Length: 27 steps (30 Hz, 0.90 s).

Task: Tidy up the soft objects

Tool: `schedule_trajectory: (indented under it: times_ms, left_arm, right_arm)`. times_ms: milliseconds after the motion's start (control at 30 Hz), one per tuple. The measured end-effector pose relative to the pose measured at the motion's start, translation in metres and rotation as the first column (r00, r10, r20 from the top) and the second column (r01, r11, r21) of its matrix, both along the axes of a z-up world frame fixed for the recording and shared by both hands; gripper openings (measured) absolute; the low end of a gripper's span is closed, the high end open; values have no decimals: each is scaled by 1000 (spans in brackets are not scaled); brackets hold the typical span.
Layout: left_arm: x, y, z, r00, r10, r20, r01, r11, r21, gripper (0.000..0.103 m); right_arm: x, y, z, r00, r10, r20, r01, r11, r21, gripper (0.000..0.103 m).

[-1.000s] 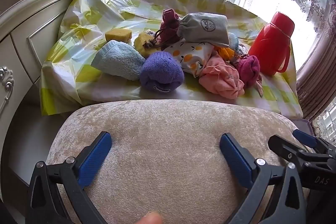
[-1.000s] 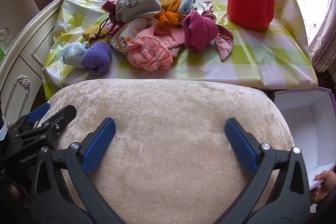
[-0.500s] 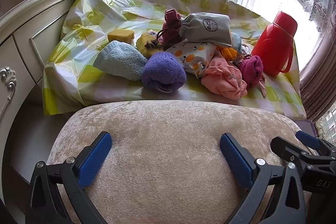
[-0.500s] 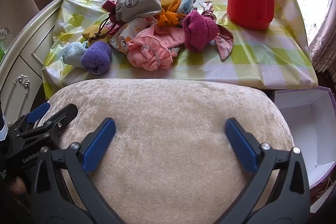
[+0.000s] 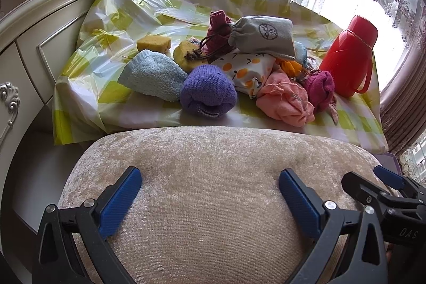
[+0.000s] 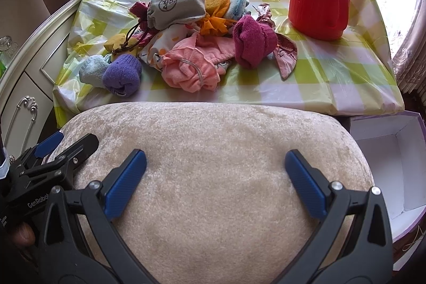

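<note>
Both tools idle, jaws wide, nothing held: left tool (image 5: 210, 193), right tool (image 6: 215, 177), hovering over the beige velvet stool cushion (image 6: 213, 145). Ahead on the check-covered table (image 6: 332, 76) sits the pile. Nearest the left tool: the purple knitted sock ball (image 5: 207, 93), roughly round, cuff opening facing the tool. Suggest a top-down grab across its width. White open box (image 6: 386, 159) lies right of the right tool, likely the drop spot.
</note>
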<state>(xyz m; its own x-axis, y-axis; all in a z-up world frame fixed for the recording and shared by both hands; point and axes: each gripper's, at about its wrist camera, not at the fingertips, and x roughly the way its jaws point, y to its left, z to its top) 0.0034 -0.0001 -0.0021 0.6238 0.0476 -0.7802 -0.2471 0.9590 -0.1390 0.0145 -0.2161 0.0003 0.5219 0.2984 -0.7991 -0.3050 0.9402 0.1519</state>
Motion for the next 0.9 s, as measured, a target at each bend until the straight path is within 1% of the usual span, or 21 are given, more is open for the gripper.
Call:
schedule_trajectory:
  times_ms: [100,300,400,500,900]
  left_arm:
    - [3,-3,0,1000,1,-10,-1,1000,17,103]
    - [4,-3,-1,1000,2,-10,-2,1000,17,103]
    - [4,-3,-1,1000,2,-9,-2,1000,18,103]
    - [3,-3,-1,1000,1,-9,-1,1000,18,103]
    - [3,-3,-1,1000,1,-9,-1,1000,19,103]
  right_arm:
    - [1,2,-1,1000,1,1,-1,1000,-10,103]
    - [2,3,0,1000,2,2,-2,1000,-7,103]
    - [3,0,-1,1000,3,1,-3,1000,11,103]
    - [3,2,-1,1000,3,6,-3,1000,-5,103]
    - [2,2,-2,1000,2,7,-2,1000,-4,103]
